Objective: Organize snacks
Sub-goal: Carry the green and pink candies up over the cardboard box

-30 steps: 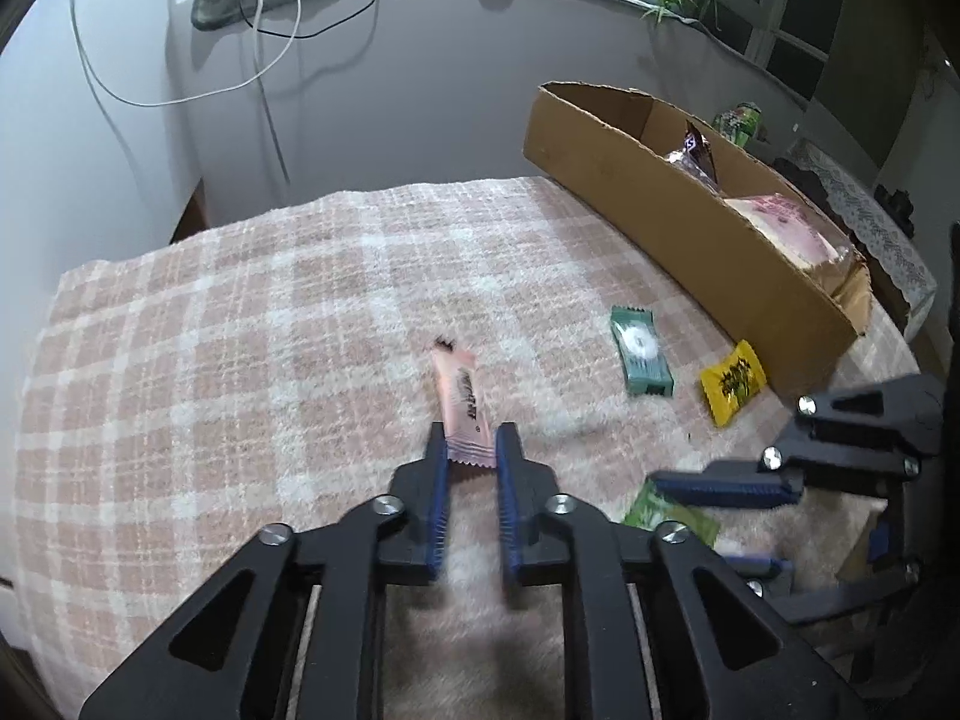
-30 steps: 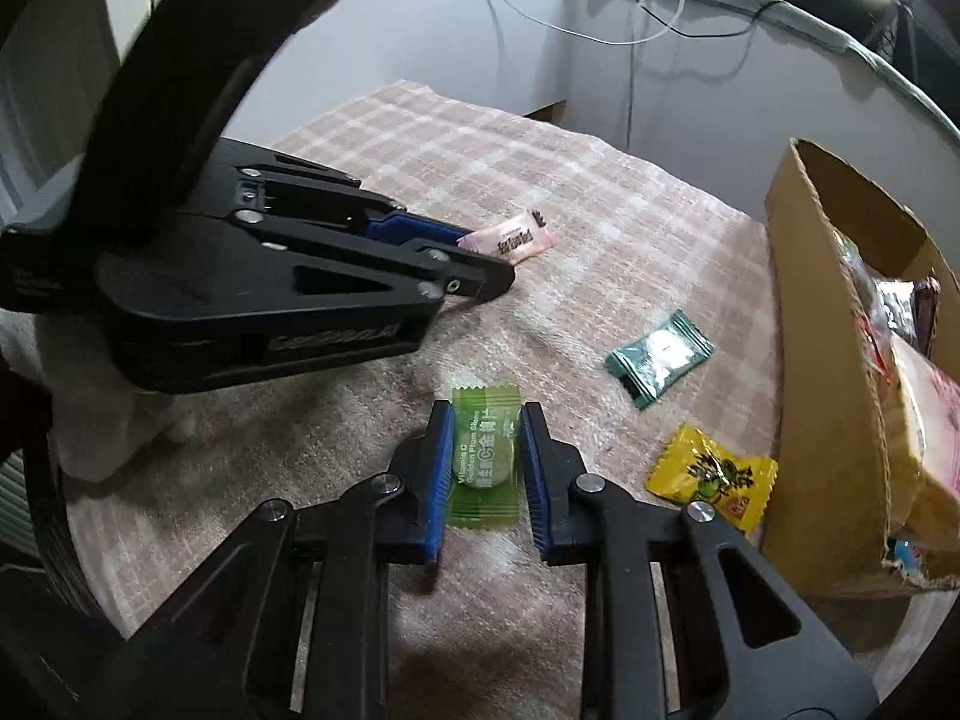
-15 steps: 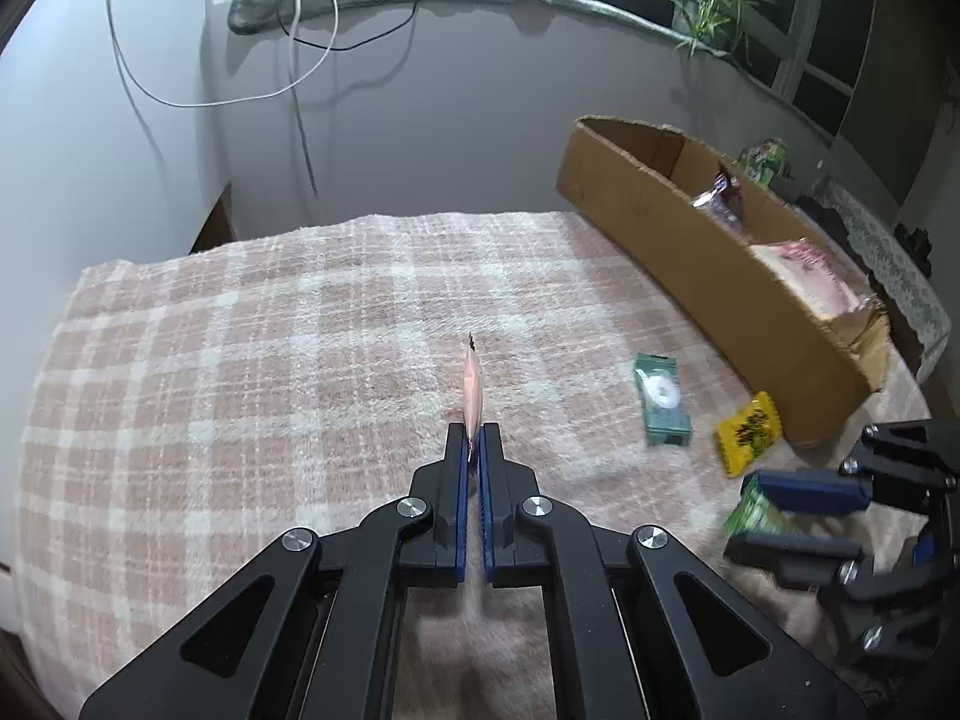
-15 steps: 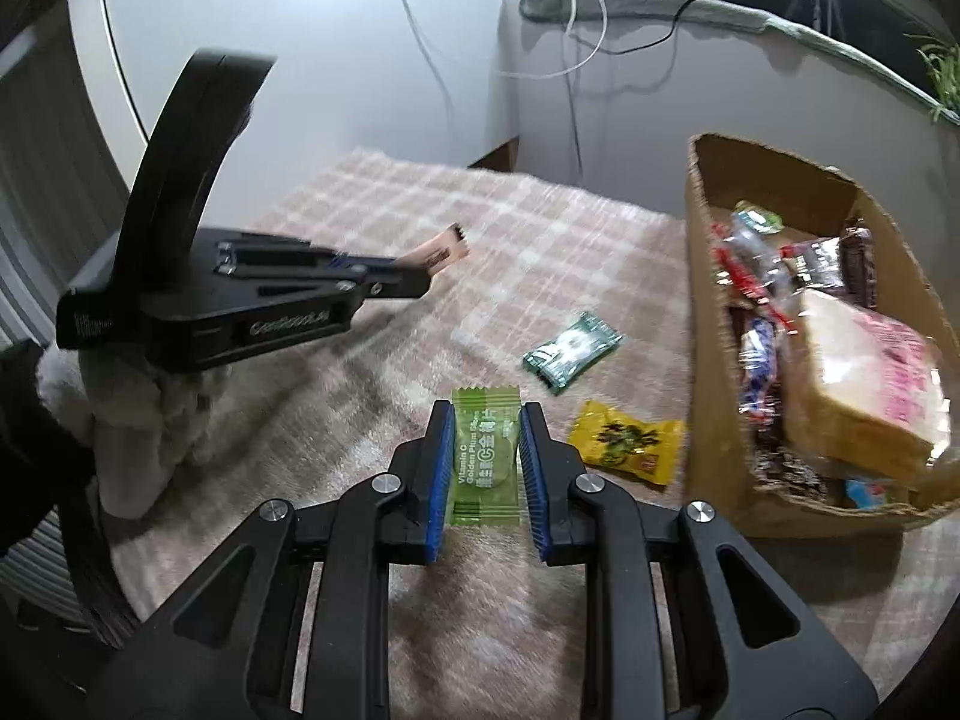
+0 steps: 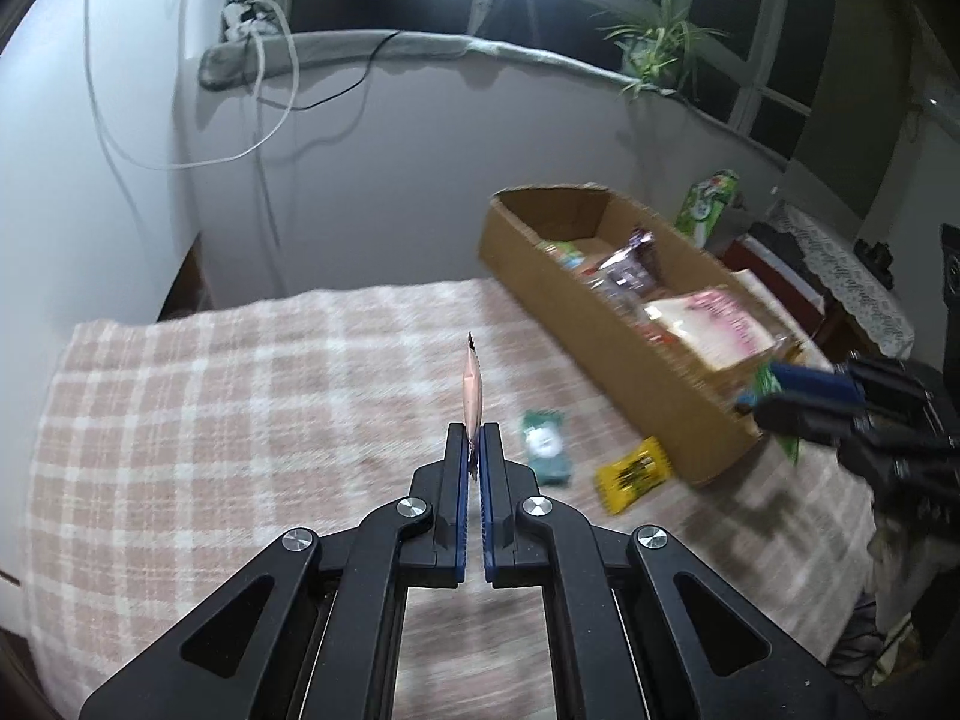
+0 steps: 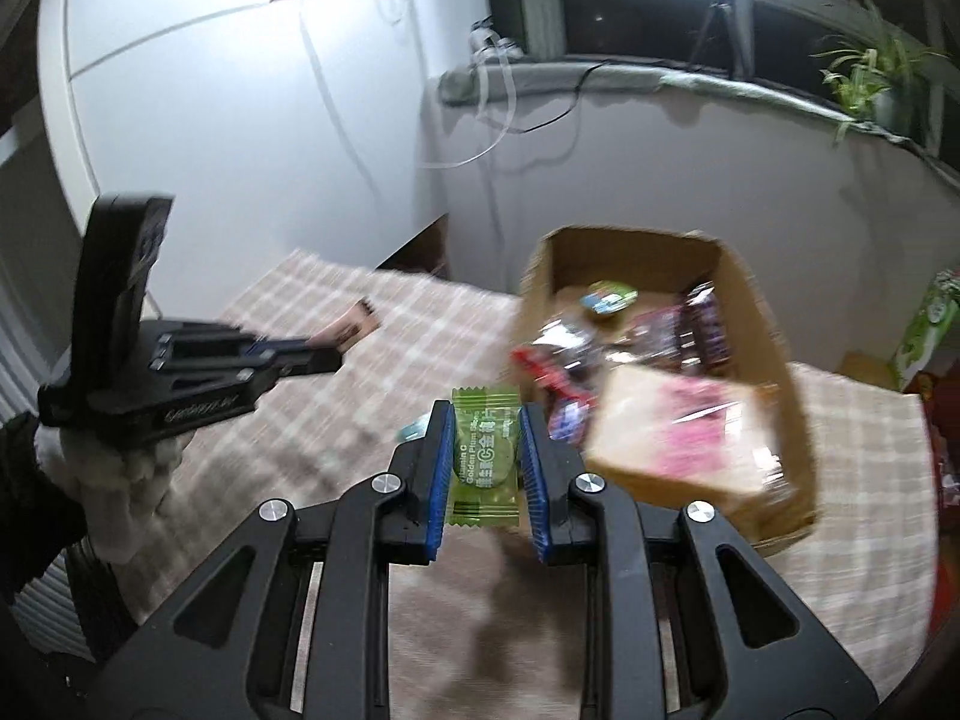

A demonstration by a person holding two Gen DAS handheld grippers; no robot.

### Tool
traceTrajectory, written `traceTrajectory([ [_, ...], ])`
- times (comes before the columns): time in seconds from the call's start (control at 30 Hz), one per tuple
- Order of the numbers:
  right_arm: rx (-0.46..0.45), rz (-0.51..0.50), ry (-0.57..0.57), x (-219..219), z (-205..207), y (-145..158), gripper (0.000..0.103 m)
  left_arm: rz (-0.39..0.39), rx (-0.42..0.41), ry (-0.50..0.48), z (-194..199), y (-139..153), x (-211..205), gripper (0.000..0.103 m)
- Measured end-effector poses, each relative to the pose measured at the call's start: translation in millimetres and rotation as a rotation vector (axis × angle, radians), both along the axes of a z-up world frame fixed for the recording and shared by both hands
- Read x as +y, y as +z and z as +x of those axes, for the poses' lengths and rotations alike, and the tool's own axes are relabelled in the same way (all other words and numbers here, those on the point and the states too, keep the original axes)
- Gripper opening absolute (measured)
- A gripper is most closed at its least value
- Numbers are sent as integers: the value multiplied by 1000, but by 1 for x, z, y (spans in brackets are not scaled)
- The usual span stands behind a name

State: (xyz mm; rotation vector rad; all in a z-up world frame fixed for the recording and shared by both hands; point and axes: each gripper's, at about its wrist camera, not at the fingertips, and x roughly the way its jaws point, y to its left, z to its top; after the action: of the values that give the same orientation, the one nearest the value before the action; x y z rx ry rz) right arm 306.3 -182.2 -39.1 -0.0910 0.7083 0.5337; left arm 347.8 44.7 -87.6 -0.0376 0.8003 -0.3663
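Plaid tablecloth point(image 5: 240, 420) underneath, both grippers lifted. Left gripper point(image 5: 474, 450) pinched tight on pink snack bar point(image 5: 471, 384), edge-on. Right gripper point(image 6: 485, 450) clamping green plum candy point(image 6: 485, 450), near cardboard box point(image 6: 780, 360) full of snacks. Green candy point(image 5: 545, 447), yellow candy point(image 5: 633, 474) loose on cloth beside box.

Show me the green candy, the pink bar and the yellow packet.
green candy point(image 6: 485, 457): right wrist view, middle of the wrapper between the blue pads.
pink bar point(image 5: 470, 387): left wrist view, edge-on body above the fingertips.
yellow packet point(image 5: 633, 473): left wrist view, middle of the wrapper on the cloth.
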Motion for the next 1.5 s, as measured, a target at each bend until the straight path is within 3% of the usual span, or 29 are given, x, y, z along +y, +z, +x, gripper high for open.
traceTrajectory([
  [0.27, -14, 1, -76, -38, 32, 15, 23, -19, -31, -71, 6, 19, -42, 2],
  [0.73, 4, 2, -129, -69, 77, 10, 23, 8, -84, -180, 8, 34, -112, 2],
  [1.4, 42, 1, -129, -69, 111, -5, 24, 25, -58, -215, 16, 25, -145, 2],
  [1.43, 41, 0, -129, -69, 111, -5, 25, 26, -58, -216, 16, 25, -145, 2],
  [1.47, 38, -1, -131, -69, 111, -4, 35, 28, -58, -219, 16, 24, -146, 3],
  [1.5, 32, -3, -135, -69, 110, -4, 52, 30, -60, -218, 16, 24, -147, 3],
])
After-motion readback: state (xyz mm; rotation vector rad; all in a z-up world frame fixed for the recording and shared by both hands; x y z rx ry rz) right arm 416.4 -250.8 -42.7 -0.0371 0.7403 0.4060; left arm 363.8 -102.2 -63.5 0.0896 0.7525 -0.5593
